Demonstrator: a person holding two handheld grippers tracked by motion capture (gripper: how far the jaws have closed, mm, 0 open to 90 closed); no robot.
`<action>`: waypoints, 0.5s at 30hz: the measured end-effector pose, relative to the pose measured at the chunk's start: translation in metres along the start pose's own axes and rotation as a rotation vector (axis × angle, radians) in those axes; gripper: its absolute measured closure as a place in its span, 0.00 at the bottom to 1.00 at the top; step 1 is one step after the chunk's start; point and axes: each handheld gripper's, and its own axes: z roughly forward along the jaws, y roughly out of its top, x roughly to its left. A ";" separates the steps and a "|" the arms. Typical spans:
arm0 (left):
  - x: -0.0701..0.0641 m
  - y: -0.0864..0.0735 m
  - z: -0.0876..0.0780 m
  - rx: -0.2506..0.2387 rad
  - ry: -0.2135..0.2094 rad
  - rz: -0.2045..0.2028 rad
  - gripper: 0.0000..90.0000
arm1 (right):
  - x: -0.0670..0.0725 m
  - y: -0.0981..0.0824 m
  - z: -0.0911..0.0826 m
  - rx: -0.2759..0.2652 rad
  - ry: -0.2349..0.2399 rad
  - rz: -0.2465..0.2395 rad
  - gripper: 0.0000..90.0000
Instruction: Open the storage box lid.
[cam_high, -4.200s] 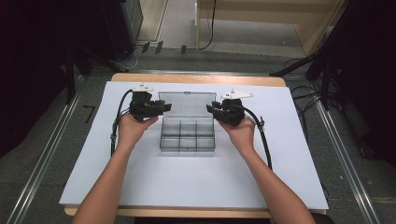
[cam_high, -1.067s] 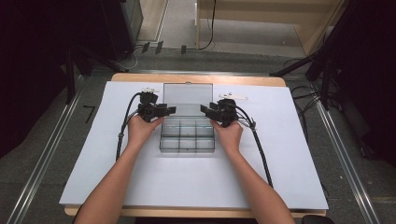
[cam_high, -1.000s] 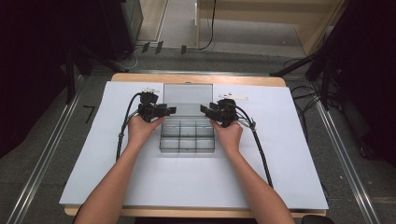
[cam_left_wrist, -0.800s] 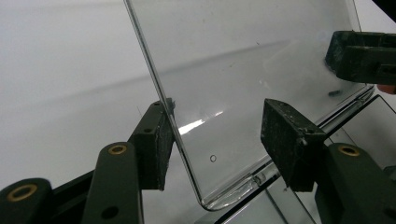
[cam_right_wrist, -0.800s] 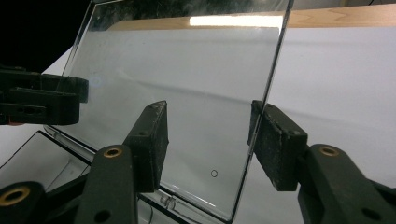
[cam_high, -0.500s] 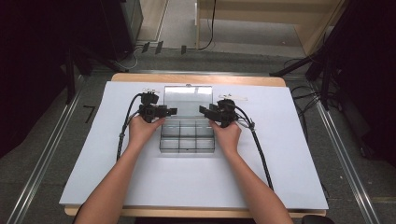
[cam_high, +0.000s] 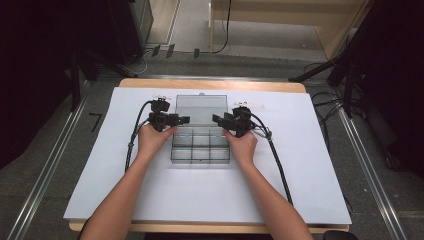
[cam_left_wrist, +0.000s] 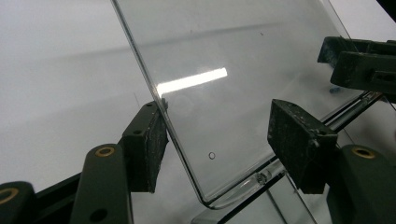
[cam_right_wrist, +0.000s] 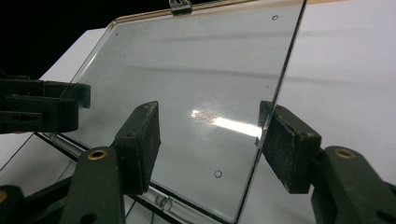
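A clear plastic compartment box (cam_high: 200, 149) sits mid-table with its lid (cam_high: 201, 109) swung open and leaning back. My left gripper (cam_high: 184, 120) reaches in from the left and straddles the lid's left edge (cam_left_wrist: 154, 88). Its jaws have just been opening: the left pad (cam_left_wrist: 147, 144) is beside that edge and the right pad (cam_left_wrist: 299, 144) is well off the lid. My right gripper (cam_high: 216, 120) mirrors it, its jaws also just opening around the lid's right edge (cam_right_wrist: 275, 107). Neither pair of pads presses the lid. Each gripper view shows the other gripper across the lid.
The white sheet (cam_high: 310, 165) covers the wooden table (cam_high: 210, 84). A cable (cam_high: 277, 160) trails from each gripper toward the person. Black stands and floor cables (cam_high: 330, 100) lie beyond the right edge, and metal rails (cam_high: 45, 170) run along both sides.
Since the oldest frame both hands have moved inward to the lid's side edges. Over the last second the hands have kept still while both pairs of jaws spread wider.
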 end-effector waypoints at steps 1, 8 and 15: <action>0.001 0.000 0.000 0.002 -0.002 -0.005 0.42 | -0.001 0.000 0.001 0.003 0.002 0.007 0.45; 0.002 0.000 0.001 0.008 -0.010 -0.018 0.41 | -0.002 -0.001 0.002 0.017 0.010 0.019 0.42; 0.003 -0.001 0.002 0.013 -0.016 -0.037 0.41 | -0.003 -0.002 0.003 0.028 0.017 0.032 0.41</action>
